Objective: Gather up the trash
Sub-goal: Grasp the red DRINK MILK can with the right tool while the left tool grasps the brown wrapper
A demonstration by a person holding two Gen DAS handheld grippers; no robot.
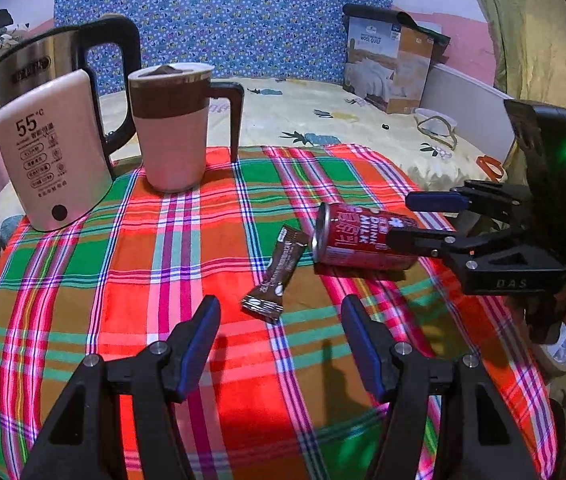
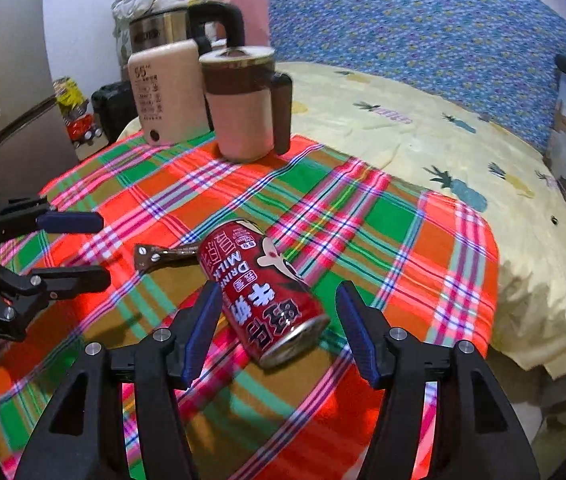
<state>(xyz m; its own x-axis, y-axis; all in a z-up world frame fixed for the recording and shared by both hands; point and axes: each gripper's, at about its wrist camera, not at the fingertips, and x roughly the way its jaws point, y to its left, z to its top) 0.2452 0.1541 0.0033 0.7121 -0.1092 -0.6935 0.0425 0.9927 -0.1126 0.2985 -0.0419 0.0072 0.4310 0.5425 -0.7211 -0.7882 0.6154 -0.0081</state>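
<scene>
Approach step: right gripper point(image 2: 279, 320), fingers released, straddling the red can point(image 2: 259, 288); left gripper point(image 1: 281, 344), fingers released, nearing the wrapper point(image 1: 277, 276) beside the can; closing follows.

can point(image 2: 261, 290) on tablecloth point(image 1: 123, 264), wrapper point(image 1: 277, 276) touching it, mug point(image 1: 175, 128) behind

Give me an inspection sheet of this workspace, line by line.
Surface: plaid cloth over the table, by a bed.
Job's things: red can on its side; brown wrapper flat beside it.
Clutter: kettle, cream box, lidded mug at the far edge.
Grippers: left gripper open near the wrapper; right gripper open, straddling the can without gripping.
Cables: nothing seen.
Surroundings: bed, blue headboard, quilt package.
</scene>
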